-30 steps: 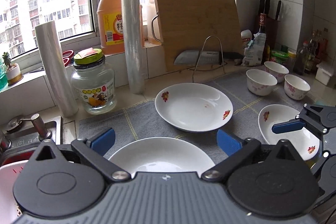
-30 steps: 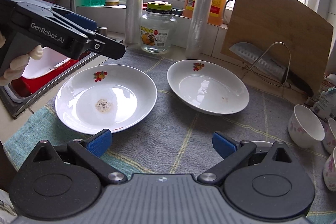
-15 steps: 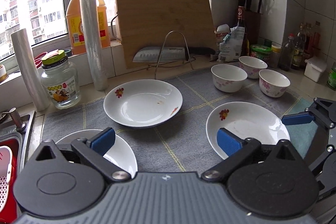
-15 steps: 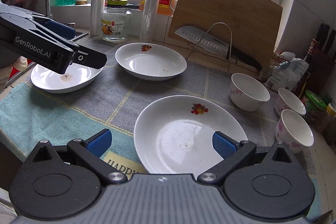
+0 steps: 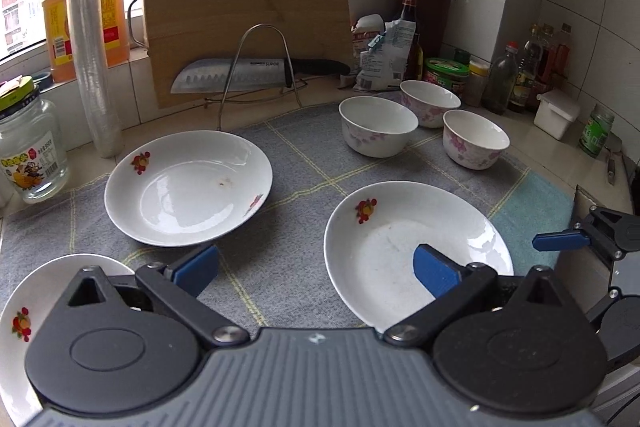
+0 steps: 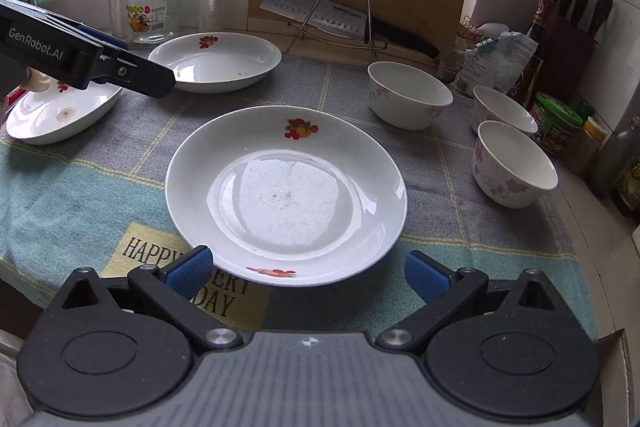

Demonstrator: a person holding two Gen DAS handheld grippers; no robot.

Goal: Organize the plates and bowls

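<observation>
- The checked cloth covers the counter; its right edge runs close to the counter rim, and bare cloth lies open between the plates.
- The near plate lies flat in the middle of the cloth, just in front of the right gripper, whose jaws are spread wide with nothing between them.
- The far plate sits near the cutting board; the left plate lies at the cloth's left edge.
- The left gripper has its jaws spread too, empty, above the cloth between the plates, its right pad over the near plate's rim.
- Three bowls stand upright in a close group at the right back, near jars and bottles, so room there is narrow.
- Only the right wrist view shows the printed letters on the cloth and a stain in the left plate.
- Only the left wrist view shows the white box by the wall.
</observation>
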